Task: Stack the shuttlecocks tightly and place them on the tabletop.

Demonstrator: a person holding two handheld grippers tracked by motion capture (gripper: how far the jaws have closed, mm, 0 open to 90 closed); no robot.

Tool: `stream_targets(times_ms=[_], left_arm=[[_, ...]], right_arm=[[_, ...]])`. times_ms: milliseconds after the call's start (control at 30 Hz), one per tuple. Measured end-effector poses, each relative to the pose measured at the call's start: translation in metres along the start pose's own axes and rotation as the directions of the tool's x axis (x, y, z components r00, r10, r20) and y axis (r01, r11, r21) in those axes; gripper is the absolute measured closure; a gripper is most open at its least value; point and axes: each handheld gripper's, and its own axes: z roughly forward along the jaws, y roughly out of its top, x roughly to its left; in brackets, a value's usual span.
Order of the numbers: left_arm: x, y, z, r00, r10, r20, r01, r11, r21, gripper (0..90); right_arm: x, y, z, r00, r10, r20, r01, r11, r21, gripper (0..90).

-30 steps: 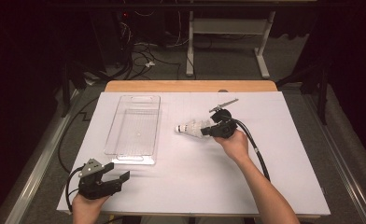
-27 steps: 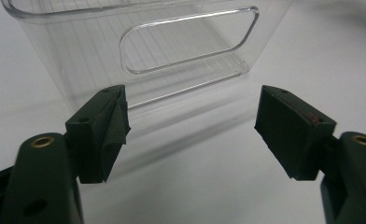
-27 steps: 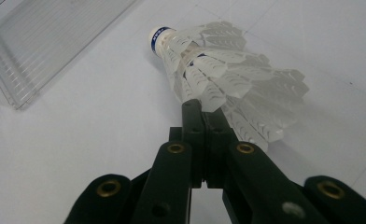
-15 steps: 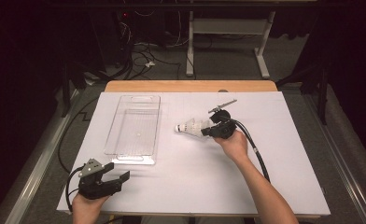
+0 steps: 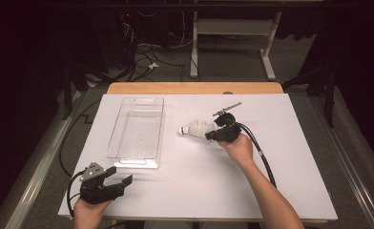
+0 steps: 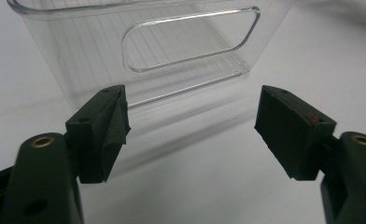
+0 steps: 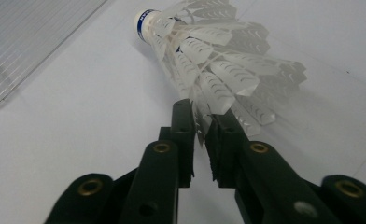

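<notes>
A white feather shuttlecock lies on its side on the white table cover, cork end to the left. My right gripper sits at the open end of its skirt. In the right gripper view the shuttlecock stretches away from my right gripper. The jaws have just been opening. They stand a narrow gap apart with the edge of one feather between them. My left gripper rests near the front left corner, open and holding nothing. In its own view my left gripper faces the near end of a clear plastic tray.
The clear tray lies lengthwise left of centre with nothing in it, and its ribbed edge shows in the right gripper view. A thin grey tool lies just beyond my right hand. The right gripper's cable trails along the forearm.
</notes>
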Motion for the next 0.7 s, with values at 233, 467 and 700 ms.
stream_targets(times_ms=[233,467,700], left_arm=[[0.0019,-0.0014,-0.0013,0.9998,-0.020,-0.003,0.020,0.9998,-0.008,26.9],[0.0013,-0.0016,-0.0015,0.9998,-0.018,-0.003,0.018,0.9998,-0.009,27.0],[0.0013,-0.0013,-0.0009,0.9999,-0.014,-0.002,0.013,0.9999,-0.005,27.0]], right_arm=[[0.0023,0.0002,-0.0037,0.9999,-0.010,0.014,0.010,1.000,0.001,63.6],[0.0033,-0.0029,-0.0092,0.9997,-0.009,0.023,0.009,1.000,-0.029,54.8],[0.0010,-0.0080,-0.0071,0.9994,-0.001,0.034,0.002,0.999,-0.033,48.1]])
